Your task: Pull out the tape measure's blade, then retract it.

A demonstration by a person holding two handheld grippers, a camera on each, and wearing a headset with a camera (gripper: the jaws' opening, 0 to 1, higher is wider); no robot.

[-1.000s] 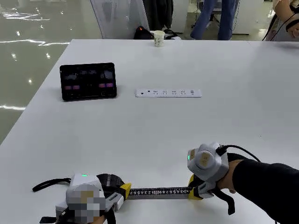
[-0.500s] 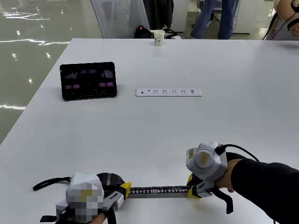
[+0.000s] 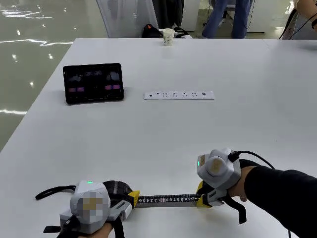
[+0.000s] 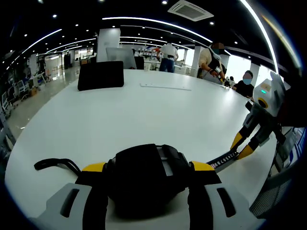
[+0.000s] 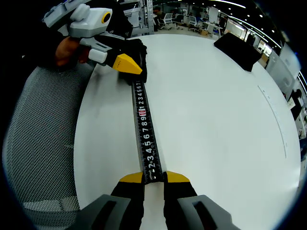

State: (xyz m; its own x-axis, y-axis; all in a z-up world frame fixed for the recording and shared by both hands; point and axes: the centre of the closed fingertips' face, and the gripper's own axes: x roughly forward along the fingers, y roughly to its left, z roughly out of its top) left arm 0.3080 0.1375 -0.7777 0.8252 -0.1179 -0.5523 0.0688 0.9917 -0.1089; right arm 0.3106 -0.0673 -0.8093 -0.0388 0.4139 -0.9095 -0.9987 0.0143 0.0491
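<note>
The black tape measure case [image 3: 117, 190] lies near the table's front edge, and my left gripper [image 3: 130, 200] is shut around it. In the left gripper view the case [image 4: 144, 176] sits between the yellow-tipped jaws of the left gripper [image 4: 147, 168]. A short length of the numbered blade [image 3: 167, 199] runs flat on the table to the right. My right gripper [image 3: 200, 199] is shut on its end. In the right gripper view the blade [image 5: 146, 134] leads from the right gripper [image 5: 153, 178] up to the case [image 5: 136, 51]. A black strap [image 3: 50, 191] trails left of the case.
A dark tablet [image 3: 93, 83] stands at the back left of the white table [image 3: 163, 139]. A white power strip [image 3: 178, 95] lies mid-table and a paper cup [image 3: 168, 37] stands at the far edge. A grey mesh chair [image 5: 38, 143] is by the near edge. People stand beyond the table.
My right gripper has edged slightly left towards the case, so the exposed blade is a little shorter. The left gripper holds still. The head view has tilted a bit.
</note>
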